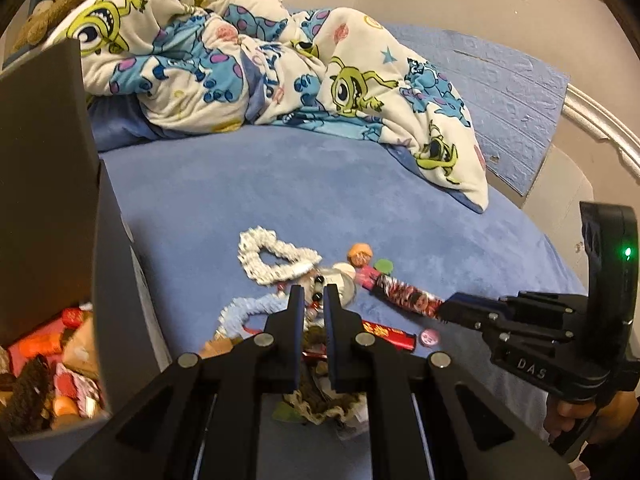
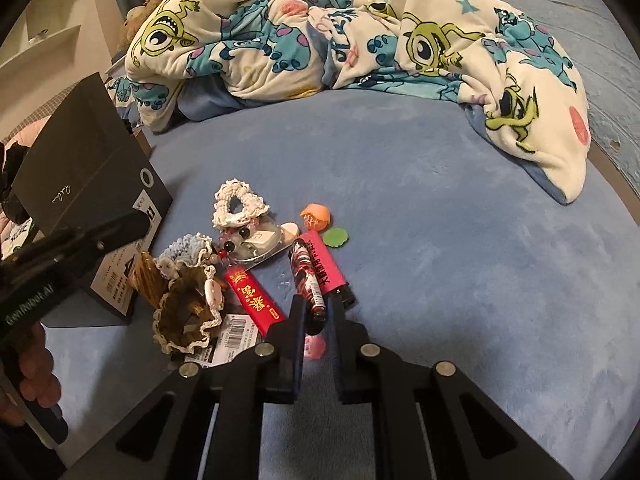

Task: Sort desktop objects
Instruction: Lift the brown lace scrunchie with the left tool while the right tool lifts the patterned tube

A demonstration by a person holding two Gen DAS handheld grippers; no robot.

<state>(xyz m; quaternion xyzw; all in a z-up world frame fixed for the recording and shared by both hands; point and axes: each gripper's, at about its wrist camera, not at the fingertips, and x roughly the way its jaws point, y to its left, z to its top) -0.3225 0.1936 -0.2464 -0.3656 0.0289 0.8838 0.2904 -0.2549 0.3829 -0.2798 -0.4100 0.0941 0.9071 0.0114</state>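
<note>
A pile of small things lies on the blue bed: a white scrunchie (image 2: 236,204), a light blue scrunchie (image 2: 188,246), a brown scrunchie (image 2: 186,312), a bead bracelet (image 2: 232,240), a red packet (image 2: 254,300), a pink lighter (image 2: 324,268), a patterned tube (image 2: 306,280), an orange ball (image 2: 316,216) and a green disc (image 2: 335,237). My right gripper (image 2: 316,308) is slightly open with the tube's near end between its fingers. My left gripper (image 1: 314,300) hovers slightly open over the beads (image 1: 318,292) and the brown scrunchie (image 1: 320,400).
A dark box (image 1: 48,184) with its lid up stands at the left, holding red packets and other small things (image 1: 52,360). It also shows in the right wrist view (image 2: 92,184). A cartoon-print blanket (image 2: 340,36) is heaped at the back of the bed.
</note>
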